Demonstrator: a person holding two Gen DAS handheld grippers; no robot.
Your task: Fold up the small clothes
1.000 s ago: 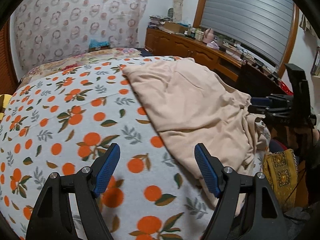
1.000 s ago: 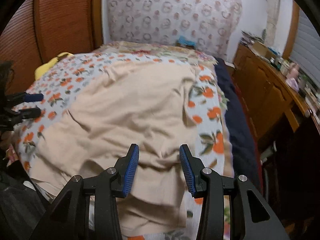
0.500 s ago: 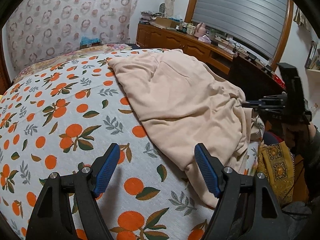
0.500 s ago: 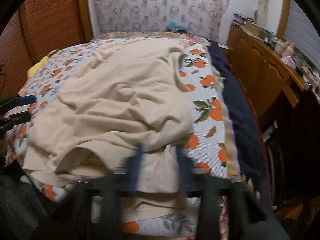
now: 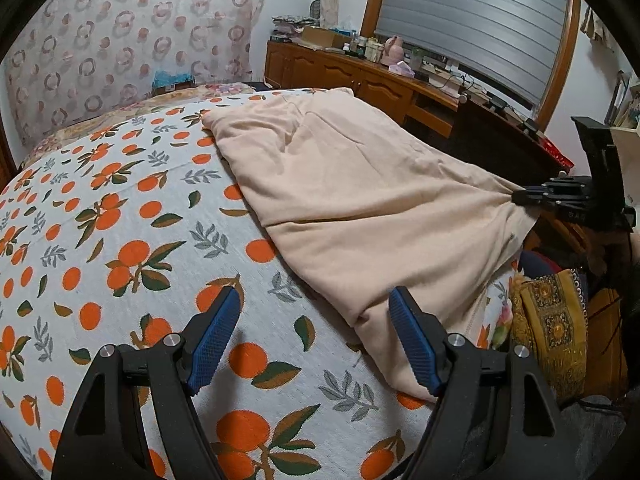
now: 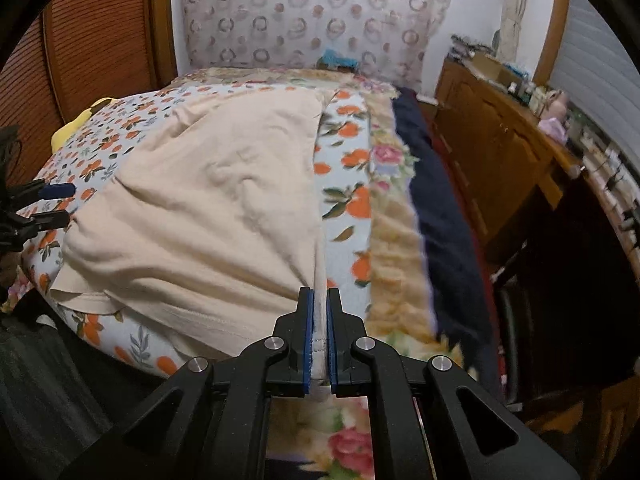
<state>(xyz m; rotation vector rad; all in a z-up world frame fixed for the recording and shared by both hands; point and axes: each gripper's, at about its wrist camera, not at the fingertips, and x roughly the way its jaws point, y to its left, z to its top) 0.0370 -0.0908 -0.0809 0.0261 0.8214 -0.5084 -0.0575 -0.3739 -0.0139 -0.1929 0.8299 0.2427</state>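
A beige garment lies spread over the orange-print bedspread. My right gripper is shut on the garment's near right edge, the cloth pinched between its blue pads and pulled taut. In the left wrist view that same right gripper grips the cloth's far right corner. My left gripper stands open just above the bedspread, its right fingertip at the garment's near corner, nothing between its fingers. From the right wrist view my left gripper shows at the far left, open.
A wooden dresser crowded with small items runs along the right wall. A dark blue blanket and a floral blanket lie along the bed's right side. A yellow patterned cloth hangs beside the bed. The padded headboard stands at the far end.
My right gripper closed on the garment's edge and pulled it sideways, drawing the cloth taut and smoother. The left gripper stayed open and hardly moved.
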